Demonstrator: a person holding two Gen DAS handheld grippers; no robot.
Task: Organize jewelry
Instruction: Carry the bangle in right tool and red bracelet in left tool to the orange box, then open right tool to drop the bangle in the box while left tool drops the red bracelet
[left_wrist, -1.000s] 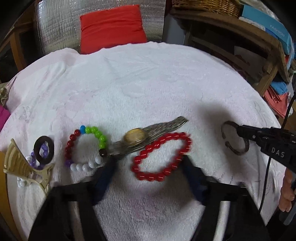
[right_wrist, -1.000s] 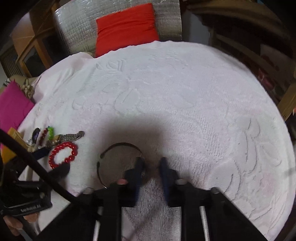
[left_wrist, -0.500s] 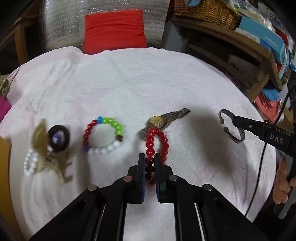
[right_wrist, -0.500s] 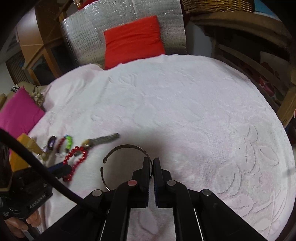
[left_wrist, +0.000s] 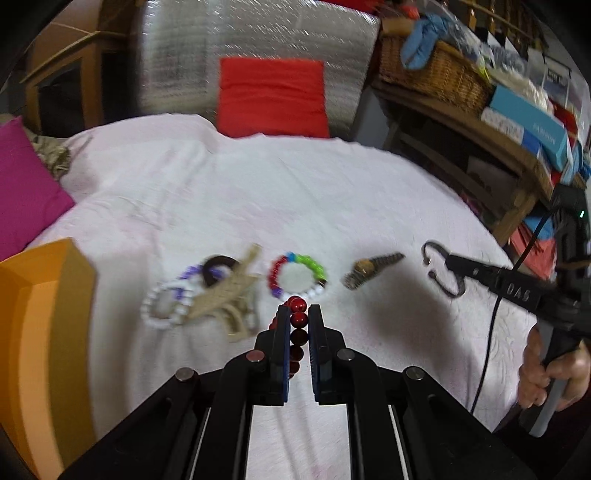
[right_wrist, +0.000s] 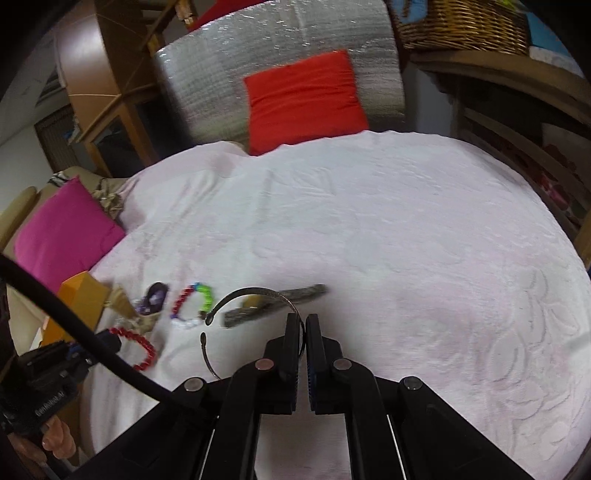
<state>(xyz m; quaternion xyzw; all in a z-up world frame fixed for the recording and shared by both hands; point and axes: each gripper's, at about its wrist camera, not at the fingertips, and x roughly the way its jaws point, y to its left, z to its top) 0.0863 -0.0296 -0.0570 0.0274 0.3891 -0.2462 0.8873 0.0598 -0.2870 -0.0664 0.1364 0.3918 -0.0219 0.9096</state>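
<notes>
White textured cloth (left_wrist: 295, 192) covers the work surface; a red cushion (left_wrist: 271, 98) and a silver quilted panel stand at the far edge, and cluttered wooden shelving runs along the right.

Red bead bracelet (left_wrist: 298, 325): clamped between the fingers of the left gripper (left_wrist: 298, 314), which are closed on the strand. The loop is lifted clear of the cloth; in the right wrist view it hangs from the tips as an arc (right_wrist: 142, 345). Its long axis runs in line with the gripper fingers, near to far.

Orange box (left_wrist: 40, 332): sits at the near left edge of the cloth, to the left of the left gripper and the likely receptacle, though its opening is not visible. Judgement: the carry runs leftward and slightly nearer, and the left hand is the nearer one.

Between bracelet and box lie a tan hair claw (left_wrist: 232, 295), a white bead bracelet (left_wrist: 166, 306) and a dark ring with purple beads. The path passes above them; the hanging loop could snag the claw.

Just beyond the fingertips lies a multicolour bead bracelet (left_wrist: 299, 275), and to its right a metal watch (left_wrist: 371, 269).

Dark open metal bangle (right_wrist: 251, 299): held on its band by the closed right gripper (right_wrist: 303, 321), raised off the cloth at the right, well apart from the box.
</notes>
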